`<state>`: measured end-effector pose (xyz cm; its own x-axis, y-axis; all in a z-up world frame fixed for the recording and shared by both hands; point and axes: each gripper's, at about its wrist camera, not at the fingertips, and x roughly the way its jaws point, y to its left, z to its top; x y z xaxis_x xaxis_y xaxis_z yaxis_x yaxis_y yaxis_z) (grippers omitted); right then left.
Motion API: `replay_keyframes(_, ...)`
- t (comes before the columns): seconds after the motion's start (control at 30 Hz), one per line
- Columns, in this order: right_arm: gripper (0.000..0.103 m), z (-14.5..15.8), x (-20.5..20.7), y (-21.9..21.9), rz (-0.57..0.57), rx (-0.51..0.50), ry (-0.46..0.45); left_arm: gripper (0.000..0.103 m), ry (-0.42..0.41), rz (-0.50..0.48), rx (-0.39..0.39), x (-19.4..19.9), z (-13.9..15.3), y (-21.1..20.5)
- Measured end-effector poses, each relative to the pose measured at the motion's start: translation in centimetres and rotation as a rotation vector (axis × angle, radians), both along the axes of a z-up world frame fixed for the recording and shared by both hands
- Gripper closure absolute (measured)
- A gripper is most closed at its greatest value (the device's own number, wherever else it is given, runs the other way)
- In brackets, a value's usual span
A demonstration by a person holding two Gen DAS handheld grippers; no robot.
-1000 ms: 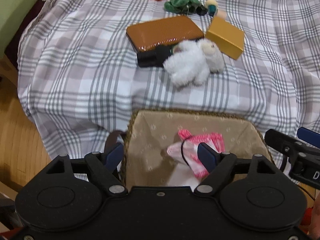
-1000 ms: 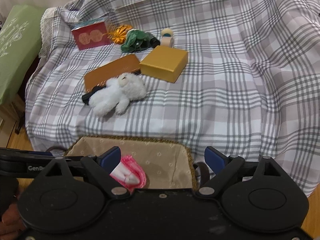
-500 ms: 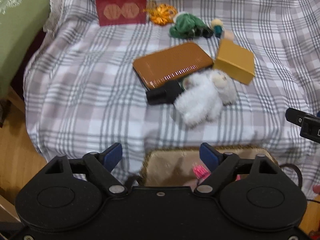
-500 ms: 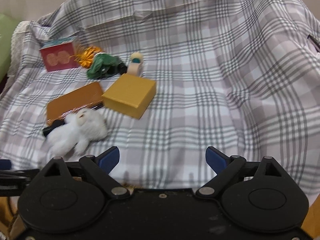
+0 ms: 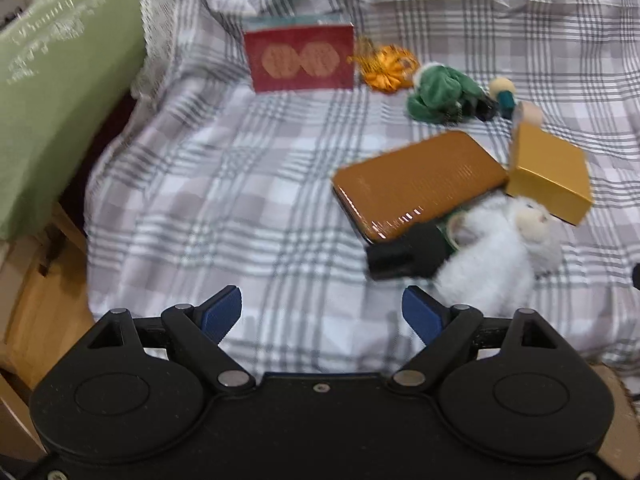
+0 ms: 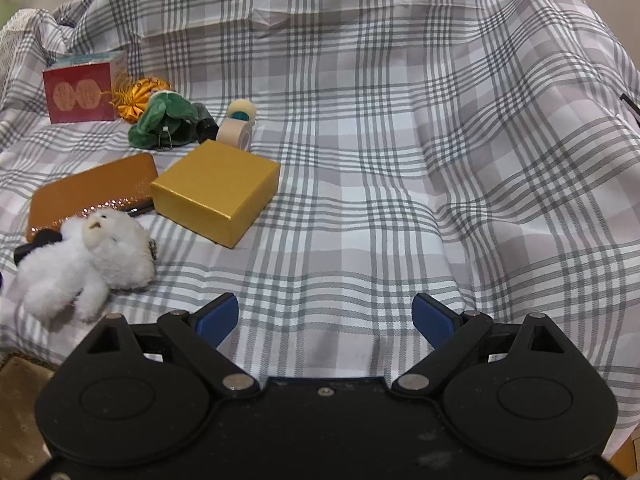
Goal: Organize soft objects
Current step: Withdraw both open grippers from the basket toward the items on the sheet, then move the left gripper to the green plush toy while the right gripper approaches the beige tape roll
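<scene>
A white plush bear (image 5: 500, 248) (image 6: 84, 260) lies on the plaid cloth, beside a brown case (image 5: 416, 184) and a gold box (image 5: 548, 178). A green plush toy (image 5: 440, 94) (image 6: 164, 122) lies farther back. My left gripper (image 5: 322, 316) is open and empty above the cloth's front, left of the bear. My right gripper (image 6: 324, 320) is open and empty, right of the bear. The basket shows only as a corner (image 6: 16, 408) at the lower left of the right wrist view.
A red box (image 5: 300, 58), an orange ornament (image 5: 386, 68), a tape roll (image 6: 236, 132) and a black object (image 5: 408, 252) lie on the cloth. A green cushion (image 5: 52, 80) is at the left. Wooden floor (image 5: 36, 312) is below the cloth's left edge.
Both grippers have risen and moved forward from over the basket towards the cloth. The basket with the pink item has dropped out of the left view. The objects on the cloth have not moved.
</scene>
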<state>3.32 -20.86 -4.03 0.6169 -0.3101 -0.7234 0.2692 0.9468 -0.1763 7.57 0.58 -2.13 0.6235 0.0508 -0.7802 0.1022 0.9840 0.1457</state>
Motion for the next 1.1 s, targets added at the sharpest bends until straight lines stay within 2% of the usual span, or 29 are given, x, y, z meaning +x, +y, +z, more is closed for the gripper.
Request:
replay_keyframes(0.1,0.009,-0.5,0.3,-0.1,-0.006,0.008,-0.002,0.018,0.006,-0.006,0.011,0.5,-0.6,0.0)
replay_keyframes(0.27,0.009,-0.7,0.7,0.2,-0.014,-0.035,-0.008,0.019,0.031,0.011,0.019,1.1,-1.2,-0.1)
replay_keyframes(0.43,0.009,0.5,0.2,0.5,-0.004,-0.046,-0.03,0.019,-0.009,-0.004,0.018,-0.2,0.0,-0.3)
replay_keyframes(0.67,0.009,2.6,-1.3,1.4,0.002,-0.068,-0.106,0.015,-0.115,-0.007,0.027,-1.6,1.8,0.0)
replay_keyframes(0.8,0.008,2.2,-1.0,1.6,-0.001,-0.08,-0.09,0.015,-0.069,0.005,0.024,-0.9,0.9,0.3)
replay_keyframes(1.1,0.008,0.7,0.0,1.3,0.003,-0.08,-0.025,0.015,-0.03,0.008,0.037,-0.3,0.3,0.1)
